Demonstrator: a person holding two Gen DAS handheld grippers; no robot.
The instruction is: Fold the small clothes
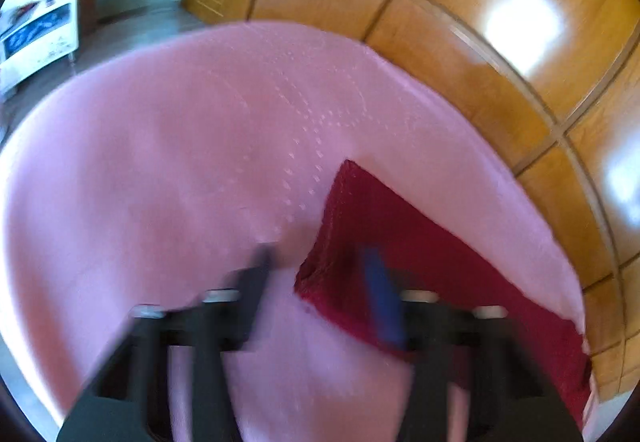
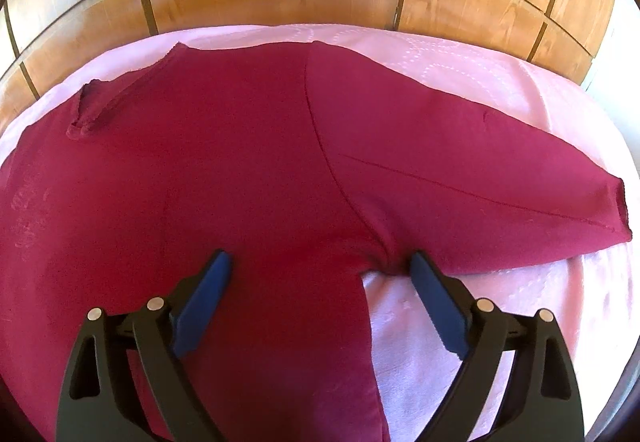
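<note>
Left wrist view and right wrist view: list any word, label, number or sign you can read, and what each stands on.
No text can be read in either view.
White cabinet, far left of the left wrist view: blue panels and small dark marks, too blurred to read.
Red shirt: a faint worn print at its left edge, not legible.
Pink cloth: only a dotted stitched pattern, no writing.

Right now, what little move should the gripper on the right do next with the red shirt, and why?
Probably close on the fabric. The right gripper is open, straddling the red shirt where the sleeve joins the body, and the shirt lies flat and unfolded on the pink cloth. Pinching there could start a fold.
</note>
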